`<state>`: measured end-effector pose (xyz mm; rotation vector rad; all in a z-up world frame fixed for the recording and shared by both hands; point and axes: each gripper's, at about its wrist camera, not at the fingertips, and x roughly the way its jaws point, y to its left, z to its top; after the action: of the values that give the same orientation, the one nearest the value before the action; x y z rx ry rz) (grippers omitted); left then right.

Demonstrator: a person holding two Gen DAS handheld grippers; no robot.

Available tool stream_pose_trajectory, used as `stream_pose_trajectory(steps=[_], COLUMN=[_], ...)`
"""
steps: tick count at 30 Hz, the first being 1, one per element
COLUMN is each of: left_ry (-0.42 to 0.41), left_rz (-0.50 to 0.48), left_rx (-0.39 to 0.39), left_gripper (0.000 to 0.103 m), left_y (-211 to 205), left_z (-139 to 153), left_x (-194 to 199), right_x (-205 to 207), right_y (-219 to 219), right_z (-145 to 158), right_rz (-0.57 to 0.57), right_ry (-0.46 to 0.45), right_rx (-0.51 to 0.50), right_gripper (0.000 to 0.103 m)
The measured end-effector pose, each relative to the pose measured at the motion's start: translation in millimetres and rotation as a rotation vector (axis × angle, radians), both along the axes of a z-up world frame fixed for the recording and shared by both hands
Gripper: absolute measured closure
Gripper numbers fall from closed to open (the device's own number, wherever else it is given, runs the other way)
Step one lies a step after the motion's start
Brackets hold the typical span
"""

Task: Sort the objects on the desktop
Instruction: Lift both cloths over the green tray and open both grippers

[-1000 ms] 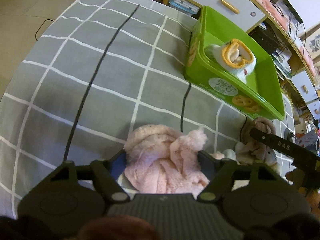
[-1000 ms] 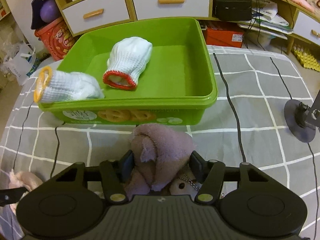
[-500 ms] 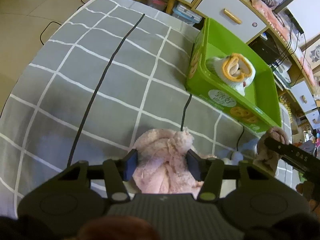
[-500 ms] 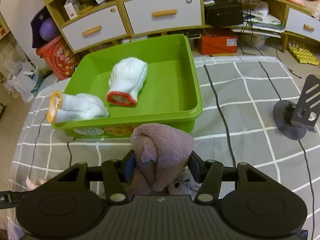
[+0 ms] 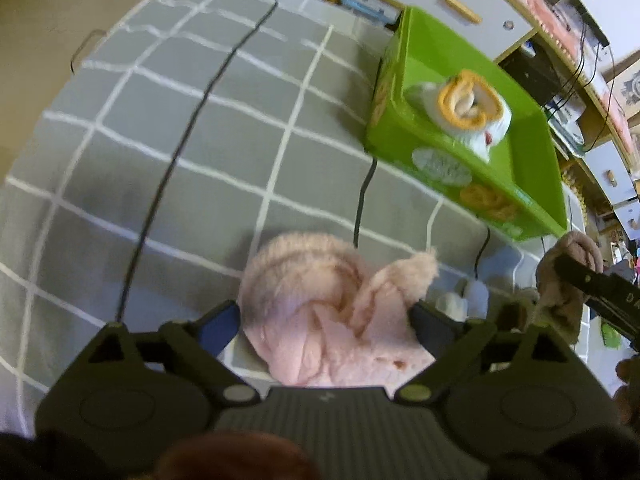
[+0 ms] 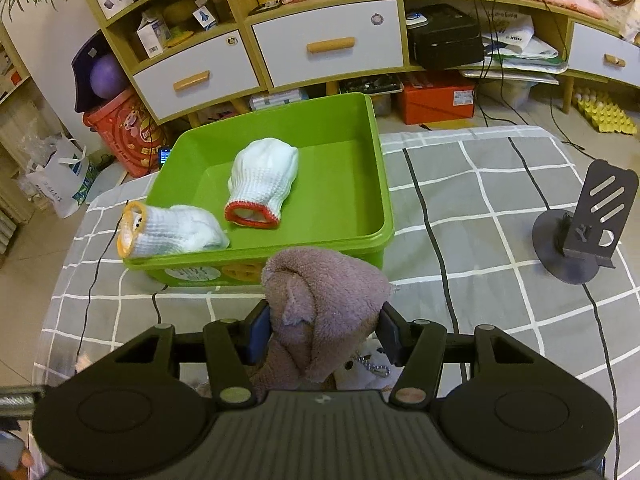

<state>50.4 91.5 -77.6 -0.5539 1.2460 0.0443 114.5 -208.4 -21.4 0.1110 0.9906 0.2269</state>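
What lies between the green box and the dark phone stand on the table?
Only bare checked tablecloth with a thin black cable lying across it separates the green box from the phone stand, as the right wrist view shows.

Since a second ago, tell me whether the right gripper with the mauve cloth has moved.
Yes. The right gripper, shut on the mauve cloth, has risen: the green bin looks smaller and lower, with more of the cabinet showing behind.
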Motion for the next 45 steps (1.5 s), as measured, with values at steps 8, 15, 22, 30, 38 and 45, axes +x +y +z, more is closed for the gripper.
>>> stream_pose_trajectory(steps=[8, 15, 22, 30, 38, 45], left_ry=[-0.050, -0.142, -0.236, -0.301, -0.384, -0.429], left_rz=[0.020, 0.028, 0.031, 0.058, 0.070, 0.081], left_rx=[0.022, -0.013, -0.017, -0.037, -0.028, -0.040], left_gripper=[0.047, 0.048, 0.048, 0.048, 0.048, 0.047], left_y=[-3, -2, -8, -12, -26, -38], left_z=[12, 41, 71, 91, 106, 92], left_x=[-2, 2, 12, 33, 68, 90], right_x=[-1, 0, 2, 12, 26, 37], right_y=[0, -7, -13, -22, -25, -21], right_z=[2, 13, 22, 28, 28, 18], right_rz=[0.004, -0.023, -0.048, -0.103, -0.151, -0.166], right_ry=[-0.004, -0.027, -0.044, -0.053, -0.084, -0.116], right_rx=[0.000, 0.046, 0.097, 0.162, 0.212, 0.216], right_gripper=[0.047, 0.047, 0.047, 0.047, 0.047, 0.047])
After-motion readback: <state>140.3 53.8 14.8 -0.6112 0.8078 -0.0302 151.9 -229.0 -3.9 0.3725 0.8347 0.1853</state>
